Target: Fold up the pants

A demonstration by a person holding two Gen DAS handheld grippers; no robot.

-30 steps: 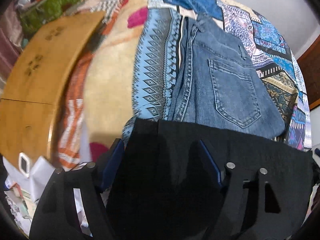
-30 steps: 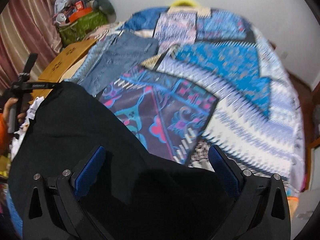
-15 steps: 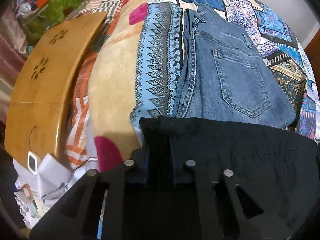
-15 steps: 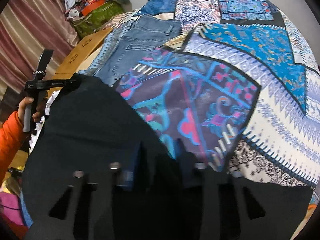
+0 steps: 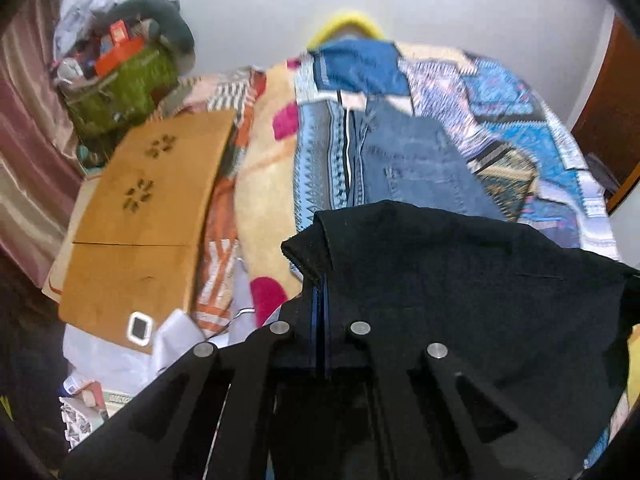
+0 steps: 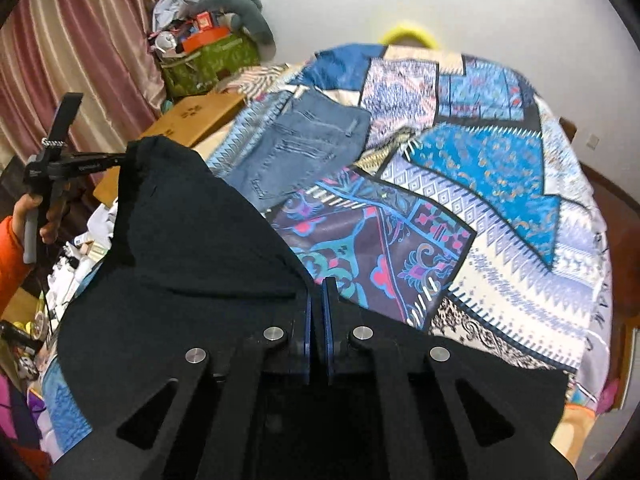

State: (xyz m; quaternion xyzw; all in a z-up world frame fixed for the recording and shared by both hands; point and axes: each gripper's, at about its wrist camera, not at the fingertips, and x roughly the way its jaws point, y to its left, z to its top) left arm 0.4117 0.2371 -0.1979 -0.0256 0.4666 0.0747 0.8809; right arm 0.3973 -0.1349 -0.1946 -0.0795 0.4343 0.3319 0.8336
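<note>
Black pants (image 6: 192, 256), apparently matte, hanging creased.

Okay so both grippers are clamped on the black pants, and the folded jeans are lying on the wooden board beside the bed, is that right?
Not quite. The folded jeans lie on the patterned bedspread, not the wooden board; the right wrist view shows it. Both the left gripper and right gripper are clamped on the black pants.

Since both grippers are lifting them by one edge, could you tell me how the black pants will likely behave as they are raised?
The black pants look floppy: they sag between the left gripper and right gripper. They probably drape and swing rather than hold shape. The matte, textured cloth seems unlikely to slip from the shut pads.
</note>
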